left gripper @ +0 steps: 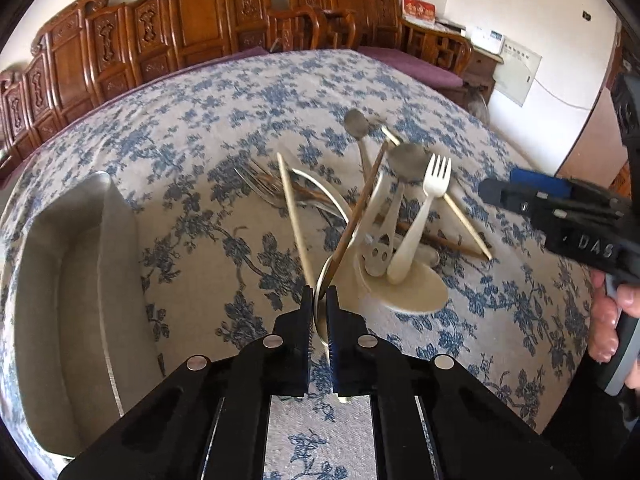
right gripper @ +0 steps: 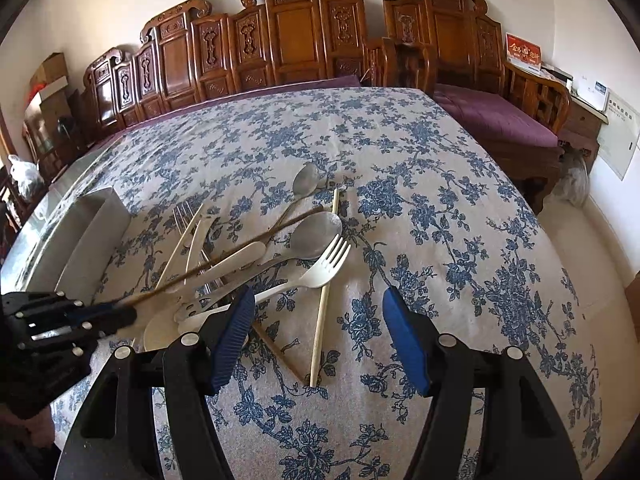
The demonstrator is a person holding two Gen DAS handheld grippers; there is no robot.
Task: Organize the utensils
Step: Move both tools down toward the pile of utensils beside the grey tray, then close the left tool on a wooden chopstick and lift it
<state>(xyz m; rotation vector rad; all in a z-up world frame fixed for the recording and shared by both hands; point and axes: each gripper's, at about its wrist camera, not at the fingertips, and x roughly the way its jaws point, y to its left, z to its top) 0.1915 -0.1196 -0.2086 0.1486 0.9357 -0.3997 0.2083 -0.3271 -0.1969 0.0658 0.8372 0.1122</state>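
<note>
The left gripper is nearest to the left wrist camera. Its two black jaws are pressed almost together, and they pinch the thin edge of a metal spoon that stands between the pads. Which spoon of the pile this is, I cannot tell, because the pads hide most of it.

Just beyond these jaws lies the pile of utensils, about in the middle of the table, which is covered by a cloth with blue flowers. A white plastic spoon lies at the near side of the pile. A white plastic fork rests on it with the tines pointing toward the far edge. Beside the fork is a large metal spoon, and a smaller metal spoon lies farther toward the far edge. A dark brown chopstick crosses over the pile, and pale chopsticks lie on both sides of it. Metal forks lie on the left side of the pile.

A grey tray stands near the left edge of the table, apart from the pile.

The right gripper is over the near part of the table, at the right side of the pile. Its jaws with blue pads are spread wide and nothing is between them except the cloth; one pale chopstick lies just beyond the left pad. A hand holds the handle of this gripper.

Carved wooden chairs stand behind the far edge of the table.
</note>
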